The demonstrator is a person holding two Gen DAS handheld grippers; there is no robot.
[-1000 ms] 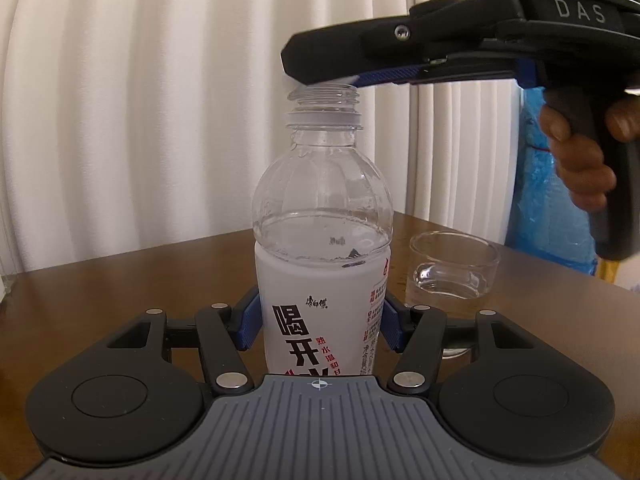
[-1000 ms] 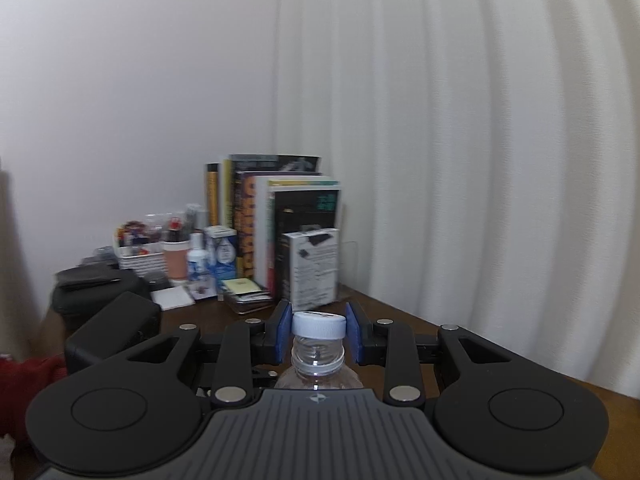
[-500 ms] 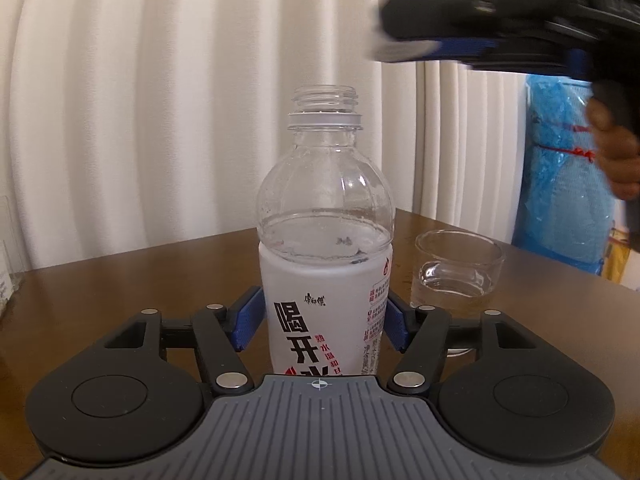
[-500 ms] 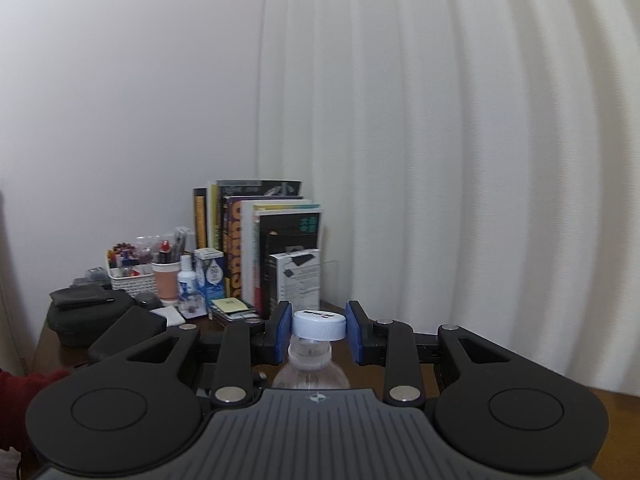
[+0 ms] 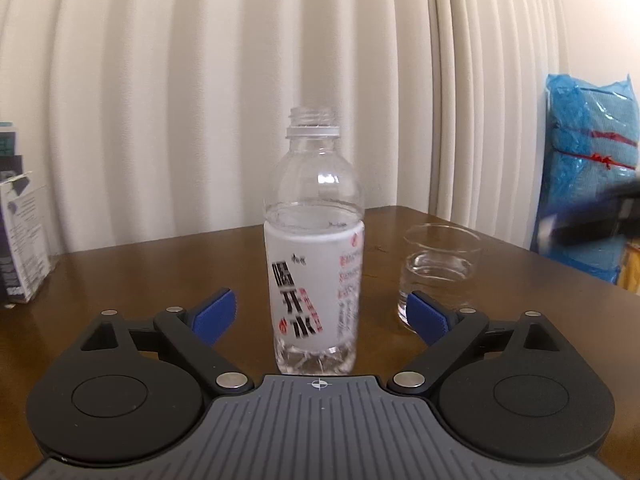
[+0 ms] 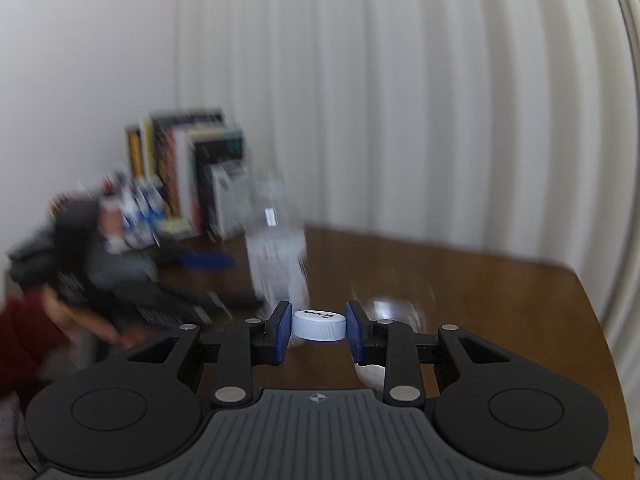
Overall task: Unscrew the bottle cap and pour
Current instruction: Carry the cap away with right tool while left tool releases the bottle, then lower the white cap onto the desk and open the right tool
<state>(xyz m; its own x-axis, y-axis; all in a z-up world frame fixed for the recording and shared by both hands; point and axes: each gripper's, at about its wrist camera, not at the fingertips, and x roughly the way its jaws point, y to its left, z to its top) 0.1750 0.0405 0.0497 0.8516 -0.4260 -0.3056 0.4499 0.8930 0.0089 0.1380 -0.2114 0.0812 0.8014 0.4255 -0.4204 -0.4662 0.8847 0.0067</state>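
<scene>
On the bottle [image 5: 314,240] standing between my left jaws, the white label carries large black characters 喝开水 running downward, with small red print beside them too blurred to read. The cap [image 6: 319,325] in my right gripper [image 6: 319,330] bears dark print, illegible.

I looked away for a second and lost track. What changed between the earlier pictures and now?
The left gripper has just opened and let go of the bottle, which now stands free. The right gripper carried the cap off the neck, down and aside. Unchanged: bottle upright on the table, glass beside it, cap clamped.
</scene>
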